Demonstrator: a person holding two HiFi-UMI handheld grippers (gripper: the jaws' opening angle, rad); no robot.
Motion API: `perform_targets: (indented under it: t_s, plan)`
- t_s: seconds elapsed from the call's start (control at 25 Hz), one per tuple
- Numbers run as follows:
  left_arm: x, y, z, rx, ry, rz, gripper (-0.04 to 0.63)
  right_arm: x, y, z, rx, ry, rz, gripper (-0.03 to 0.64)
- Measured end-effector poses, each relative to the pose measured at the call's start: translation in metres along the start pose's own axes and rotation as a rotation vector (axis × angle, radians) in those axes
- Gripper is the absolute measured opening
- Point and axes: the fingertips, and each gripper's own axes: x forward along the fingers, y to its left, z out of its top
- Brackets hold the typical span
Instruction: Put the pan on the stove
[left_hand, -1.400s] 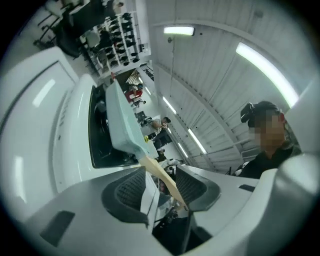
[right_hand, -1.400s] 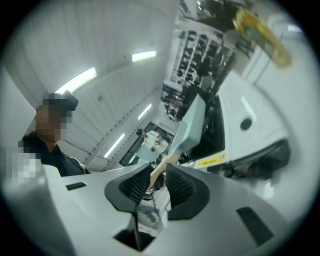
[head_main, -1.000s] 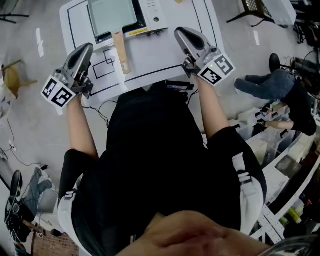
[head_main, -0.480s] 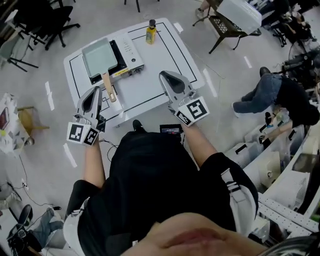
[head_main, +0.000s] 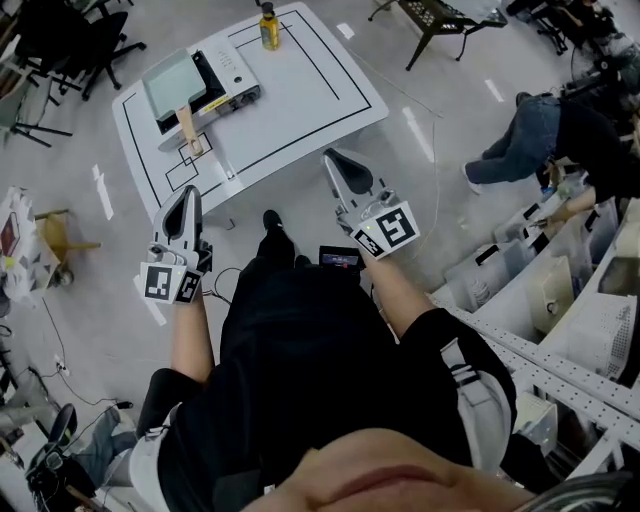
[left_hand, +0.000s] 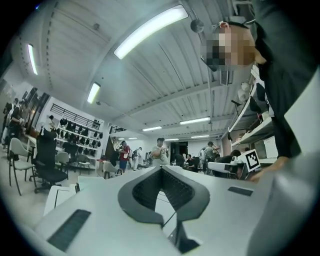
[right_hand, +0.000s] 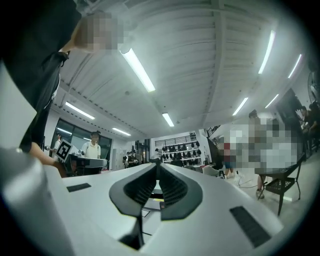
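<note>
In the head view a rectangular pale pan (head_main: 170, 82) with a wooden handle (head_main: 187, 131) sits on the portable stove (head_main: 232, 70) at the far left of the white table (head_main: 300, 95). Both grippers hang in front of the table's near edge, away from the pan. My left gripper (head_main: 189, 192) is shut and empty, its marker cube down by my hip. My right gripper (head_main: 334, 158) is also shut with nothing in it. In the gripper views the left gripper (left_hand: 161, 168) and right gripper (right_hand: 156, 165) point up across the room, jaws together.
A yellow bottle (head_main: 269, 27) stands at the table's far edge. Black chairs (head_main: 60, 40) are to the far left and a wooden stool (head_main: 50, 240) stands at the left. A crouching person (head_main: 535, 140) and shelving (head_main: 560, 300) fill the right side.
The table with stove and pan has moved further off and up in the head view. Both grippers have come back off the table toward my body, still shut.
</note>
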Motion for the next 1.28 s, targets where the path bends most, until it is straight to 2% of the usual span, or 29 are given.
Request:
perform_targets:
  t_s: [0.2,0.4,0.48,0.6,0.68,0.76,1.04,1.28]
  plan:
    - [-0.026,-0.032,-0.009,-0.004,0.044,-0.013,0.017,-0.035,0.027,-0.009,0.017,0.023,-0.001,0.031]
    - [-0.040,-0.060,-0.003,0.085,0.075,-0.051,0.017,-0.055,0.038,-0.026,0.010,0.079,-0.038,0.029]
    - [-0.046,-0.059,-0.006,0.087,0.084,-0.059,0.017,-0.059,0.041,-0.027,-0.007,0.093,-0.058,0.029]
    - [-0.064,-0.041,-0.022,0.054,0.113,-0.048,0.018,-0.059,0.047,-0.031,-0.042,0.123,-0.111,0.028]
    - [-0.077,-0.027,-0.017,0.017,0.087,-0.014,0.017,-0.055,0.051,-0.037,-0.040,0.140,-0.159,0.028]
    - [-0.093,-0.007,-0.018,0.016,0.092,0.027,0.018,-0.049,0.061,-0.043,-0.034,0.148,-0.195,0.028]
    - [-0.167,0.068,-0.052,-0.044,0.114,0.161,0.018,-0.032,0.123,-0.063,-0.063,0.196,-0.233,0.028]
    - [-0.211,0.095,-0.079,-0.115,0.128,0.171,0.018,-0.037,0.159,-0.100,-0.023,0.280,-0.288,0.028]
